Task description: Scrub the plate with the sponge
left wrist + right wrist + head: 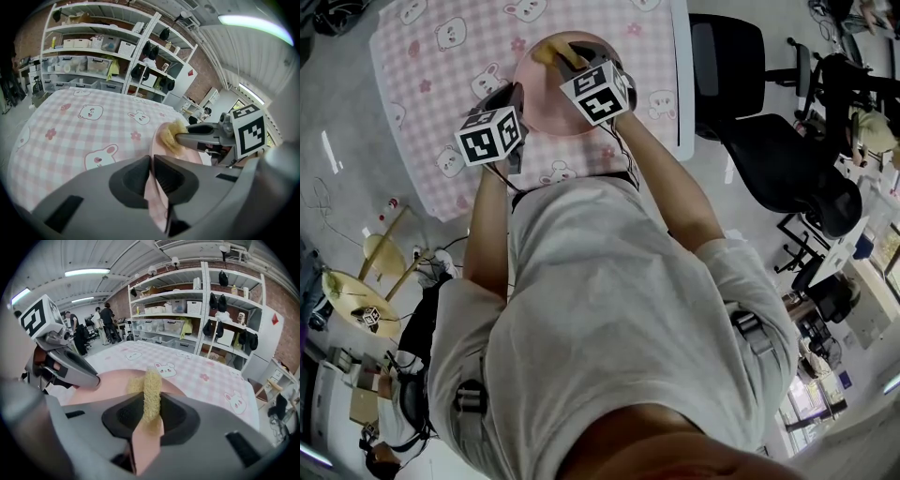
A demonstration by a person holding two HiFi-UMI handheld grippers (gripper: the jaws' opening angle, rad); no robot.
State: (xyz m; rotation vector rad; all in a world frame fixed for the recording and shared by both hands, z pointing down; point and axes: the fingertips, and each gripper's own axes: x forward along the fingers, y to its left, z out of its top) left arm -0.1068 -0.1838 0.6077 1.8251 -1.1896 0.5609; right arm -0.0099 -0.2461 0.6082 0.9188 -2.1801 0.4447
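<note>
Left gripper (152, 176) has its jaws drawn almost together on the rim of the round pink plastic plate (546, 98). In its own view the thin pink edge runs up between the two dark pads, which press on it from both sides. The right gripper (151, 414) is clamped on the yellow, coarse-fibred sponge (152, 383). The sponge stands as an upright strip between the pads, and its free end pokes out past the tips against the plate's pink face.

In the head view the plate sits at the top centre of the frame, on the pink checked tablecloth with the bunny print (431, 66). The left gripper has it by the left edge. The sponge touches it in the upper middle, close to the far rim. From the sponge, the bare face of the plate spreads toward the lower left of that frame, toward the left gripper and the person.

The scrubbing stroke therefore looks set to run from the upper part of the plate down and across, carried by the right hand while the left serves only as an anchor. In the left gripper view the right gripper's tips enter from the right of the frame, and the sponge sits just above the left jaws, near them but apart. A long stroke could run into them. Whether the plate lies flat or is tipped up at the held side I cannot tell.
</note>
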